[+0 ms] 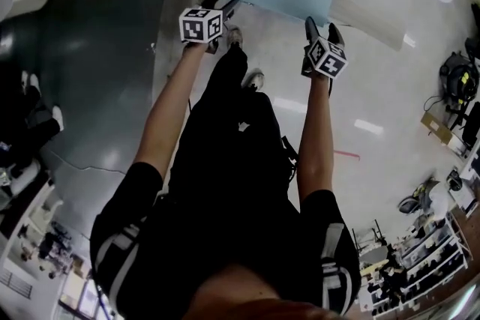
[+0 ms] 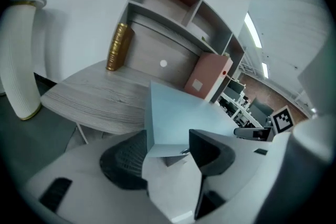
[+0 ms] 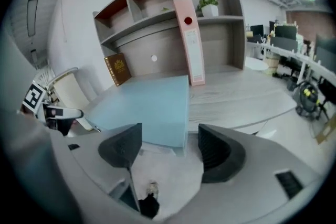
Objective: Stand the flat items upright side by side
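Early step, by the look of it: getting a hold on the pale blue flat folder [image 3: 147, 107], lying flat on the grey wood-grain bench [image 3: 247, 97], near edge hanging out over the rim. Left hand-held gripper [image 2: 167, 150] spread wide, straddling the folder's near left corner, pads not visibly biting. Right hand-held gripper [image 3: 170, 148] spread as well, nothing between the jaws, hovering just short of the near right corner. Folder not yet upright, not yet beside anything.

Next up, most likely: close on that near edge from both sides, pinch, tip the panel up onto one edge, carry it far and right. Calls for an even two-sided grip, with a wide thin panel likely to twist under a lopsided hold.

Over to storage: grey open shelf unit [image 3: 157, 20] along the far side. Small green plant in a white pot [image 3: 209, 2] in the top right compartment, nothing else clear up there. Tall pink lever-arch binder [image 3: 190, 50] standing on the bench against the unit, the obvious neighbour. Brown gilt-marked book [image 3: 118, 68] leaning far left under the lower shelf.
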